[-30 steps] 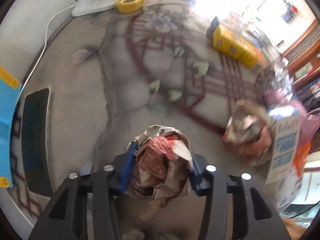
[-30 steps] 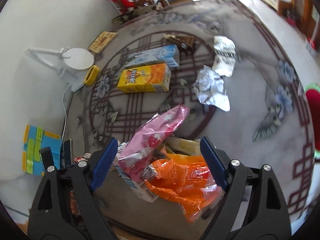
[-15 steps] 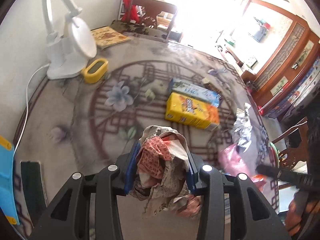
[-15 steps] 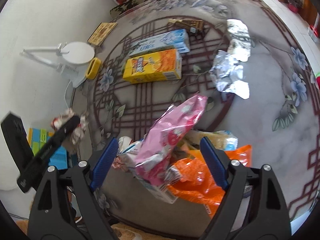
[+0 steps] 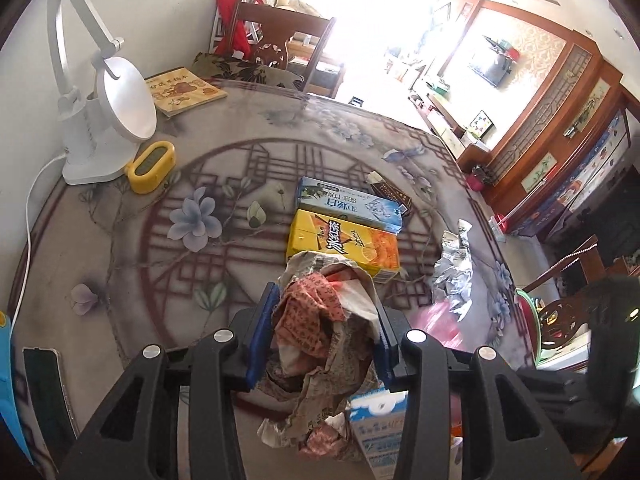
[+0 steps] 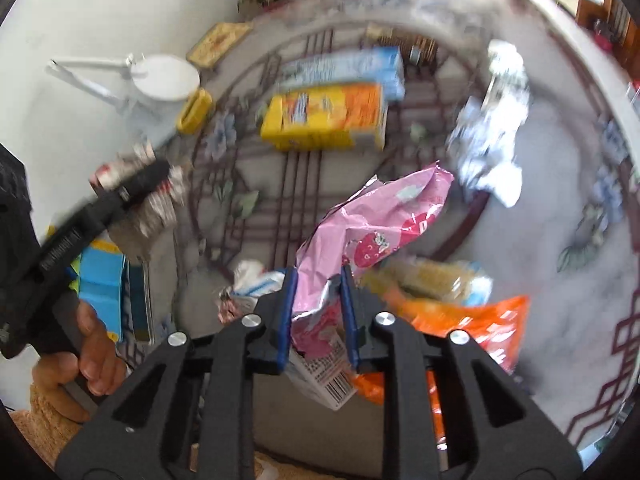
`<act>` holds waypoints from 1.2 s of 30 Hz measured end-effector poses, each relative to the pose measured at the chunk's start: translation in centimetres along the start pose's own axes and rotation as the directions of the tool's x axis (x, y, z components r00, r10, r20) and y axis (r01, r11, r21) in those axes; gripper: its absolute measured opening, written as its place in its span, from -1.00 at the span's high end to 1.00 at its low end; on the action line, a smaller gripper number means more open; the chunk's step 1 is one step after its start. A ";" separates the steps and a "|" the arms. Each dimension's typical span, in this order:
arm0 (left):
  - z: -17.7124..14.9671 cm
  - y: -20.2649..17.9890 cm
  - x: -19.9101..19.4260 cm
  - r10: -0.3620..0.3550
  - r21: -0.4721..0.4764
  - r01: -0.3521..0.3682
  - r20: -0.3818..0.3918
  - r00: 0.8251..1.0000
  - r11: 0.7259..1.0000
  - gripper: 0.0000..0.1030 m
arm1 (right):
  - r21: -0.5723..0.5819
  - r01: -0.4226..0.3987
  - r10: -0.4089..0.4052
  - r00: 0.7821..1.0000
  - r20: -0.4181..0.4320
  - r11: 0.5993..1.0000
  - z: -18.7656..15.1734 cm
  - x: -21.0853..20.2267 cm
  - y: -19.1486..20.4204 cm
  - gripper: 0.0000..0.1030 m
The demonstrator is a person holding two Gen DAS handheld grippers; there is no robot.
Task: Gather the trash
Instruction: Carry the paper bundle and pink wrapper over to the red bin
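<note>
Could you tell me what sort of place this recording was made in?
Most likely a home living or dining room: a table with a floral patterned cover, a carved wooden chair at its far edge, and wooden cabinets along the wall.

home living room, tv [image 5: 491,65], wooden cabinets [image 5: 560,128], dining chair [image 5: 280,46]

Pink wrapper [image 6: 372,216], orange bag [image 6: 472,320], yellow carton [image 5: 344,244], blue-white carton [image 5: 348,204], floral lattice-patterned tablecloth [image 5: 168,248], white lamp [image 5: 100,120].
</note>
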State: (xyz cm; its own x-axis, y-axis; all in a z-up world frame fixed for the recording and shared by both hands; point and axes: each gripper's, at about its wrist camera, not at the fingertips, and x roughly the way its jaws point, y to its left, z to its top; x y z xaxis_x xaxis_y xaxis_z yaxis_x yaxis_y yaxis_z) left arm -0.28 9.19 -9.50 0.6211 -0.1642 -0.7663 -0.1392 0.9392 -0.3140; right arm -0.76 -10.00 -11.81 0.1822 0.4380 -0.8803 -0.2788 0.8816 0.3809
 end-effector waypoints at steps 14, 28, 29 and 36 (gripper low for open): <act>1.1 -2.7 -0.1 -0.036 0.046 0.036 -0.005 0.999 0.998 0.22 | -0.011 0.062 -0.057 0.968 0.243 0.998 2.2 -6.9 -1.4 0.60; 0.9 -4.4 0.3 -0.042 0.096 0.044 -0.024 0.999 0.994 0.22 | 0.021 0.078 -0.081 0.953 0.291 0.997 1.8 -8.1 -2.8 0.60; 0.9 -4.6 0.4 -0.042 0.099 0.044 -0.026 0.999 0.994 0.22 | 0.027 0.077 -0.082 0.953 0.293 0.997 1.8 -8.2 -3.0 0.60; 0.6 -6.1 0.6 -0.049 0.127 0.053 -0.039 0.998 0.990 0.22 | 0.072 0.075 -0.093 0.945 0.314 0.995 1.1 -9.4 -4.9 0.60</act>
State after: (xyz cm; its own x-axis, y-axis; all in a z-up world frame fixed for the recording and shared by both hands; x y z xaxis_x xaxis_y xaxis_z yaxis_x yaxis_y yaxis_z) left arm 1.43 3.59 -7.69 0.5967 -0.2213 -0.7713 -0.0070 0.9598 -0.2807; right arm -0.06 -18.19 -5.11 0.4939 0.3867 -0.7788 -0.1961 0.9221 0.3335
